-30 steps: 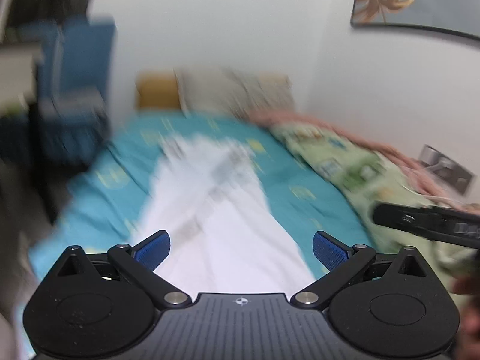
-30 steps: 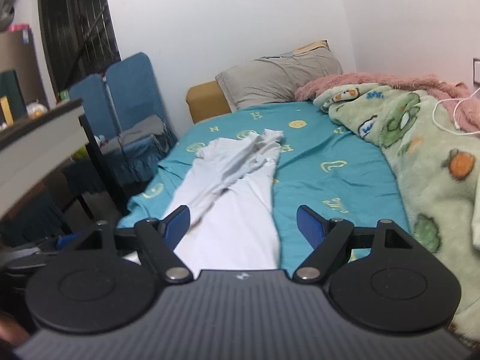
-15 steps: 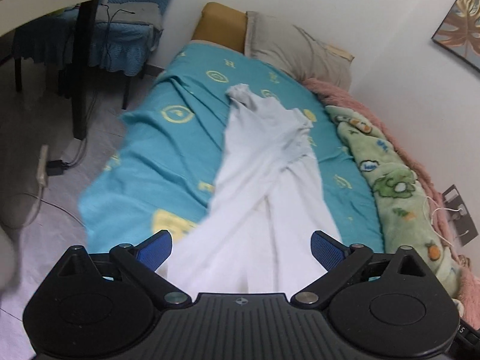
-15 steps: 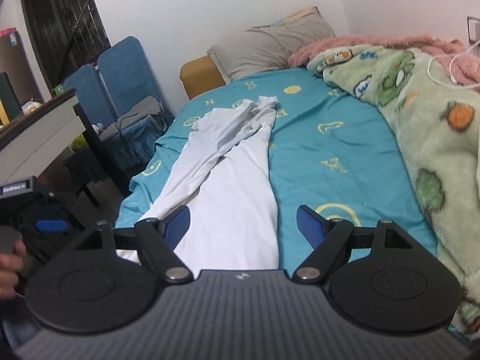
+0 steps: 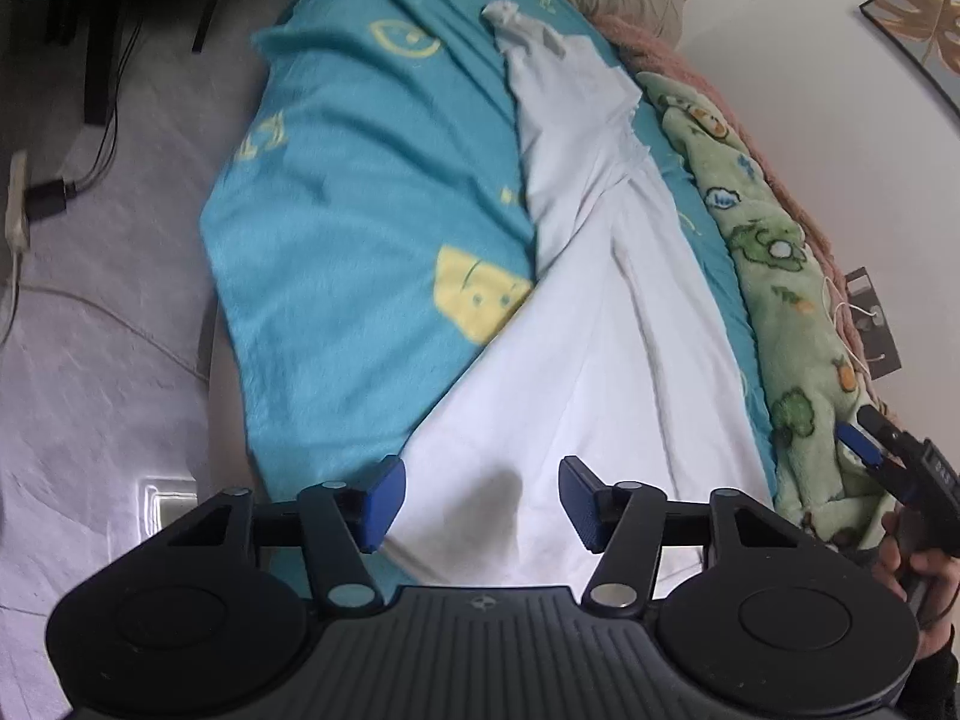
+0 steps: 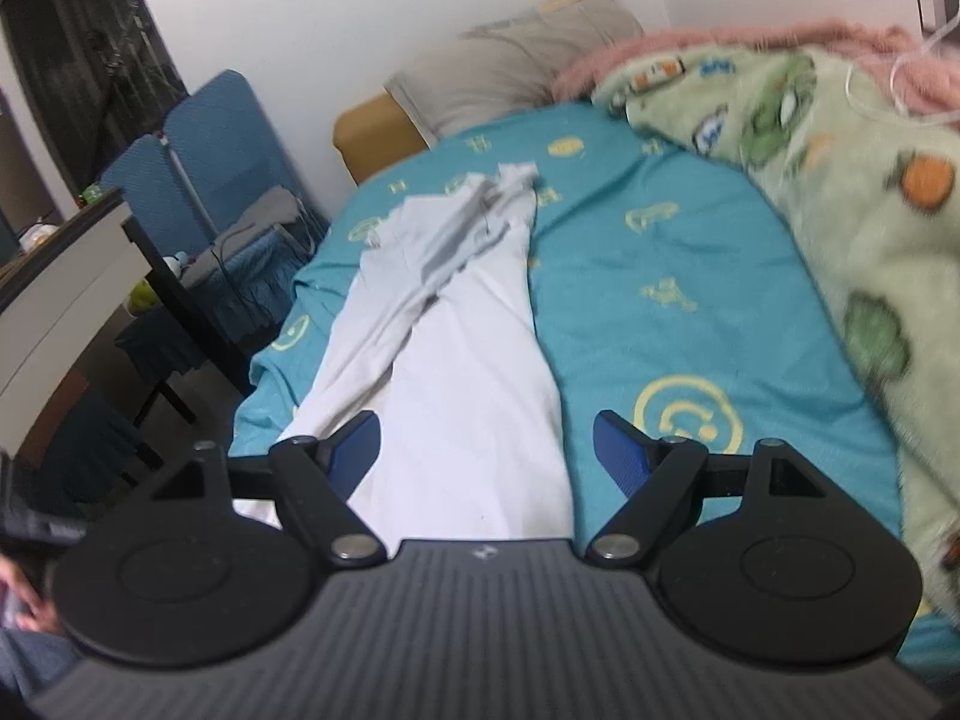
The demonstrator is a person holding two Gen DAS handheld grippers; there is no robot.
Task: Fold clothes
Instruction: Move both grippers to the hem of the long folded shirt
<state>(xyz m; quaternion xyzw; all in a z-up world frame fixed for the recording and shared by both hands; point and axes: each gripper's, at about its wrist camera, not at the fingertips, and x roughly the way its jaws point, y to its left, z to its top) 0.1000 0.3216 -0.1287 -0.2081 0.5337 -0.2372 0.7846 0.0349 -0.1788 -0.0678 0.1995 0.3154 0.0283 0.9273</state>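
White garment point(image 5: 600, 360) lies lengthwise on teal bed point(image 5: 360, 240), frame centre. Left claw point(image 5: 474, 501) and right claw point(image 6: 486, 450) both wide open, empty. Pinch one hem corner each, lift evenly.

Soft, even indoor light, a faint shadow on the white garment point(image 5: 504, 498), fisheye-bent edges, slight motion blur throughout.
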